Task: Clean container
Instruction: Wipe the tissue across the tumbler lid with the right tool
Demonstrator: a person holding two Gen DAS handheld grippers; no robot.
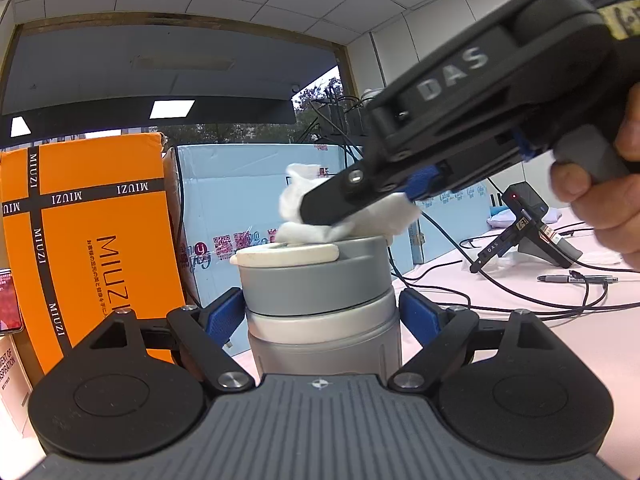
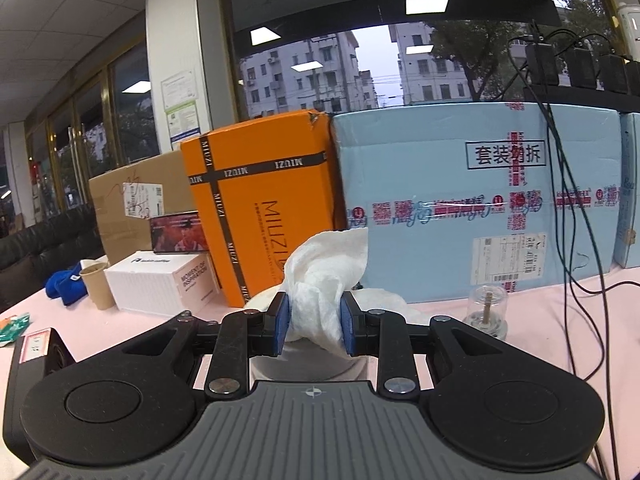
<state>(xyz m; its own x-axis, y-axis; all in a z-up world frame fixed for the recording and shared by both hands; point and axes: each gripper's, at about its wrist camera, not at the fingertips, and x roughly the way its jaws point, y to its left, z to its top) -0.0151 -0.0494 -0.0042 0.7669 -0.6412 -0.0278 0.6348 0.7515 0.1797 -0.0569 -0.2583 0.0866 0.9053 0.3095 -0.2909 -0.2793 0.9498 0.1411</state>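
Observation:
A grey cylindrical container (image 1: 320, 280) with a darker grey lid and a white cap (image 1: 288, 254) stands upright on the pink table. My left gripper (image 1: 320, 316) points level and is shut on its upper body, one blue pad on each side. My right gripper (image 2: 314, 326) is shut on a crumpled white cloth (image 2: 324, 276). In the left wrist view that gripper (image 1: 320, 212) comes in from the upper right, held by a hand (image 1: 600, 200), and presses the cloth (image 1: 296, 196) onto the container's top. The container (image 2: 300, 364) shows just below the right jaws.
An orange box (image 2: 260, 200) and a light blue box (image 2: 460, 208) stand close behind the container. Black cables (image 1: 520, 296), a pen (image 1: 576, 279) and another gripper (image 1: 520, 236) lie on the table to the right. A small glass jar (image 2: 486, 312), white box (image 2: 160, 284) and paper cup (image 2: 96, 284) stand nearby.

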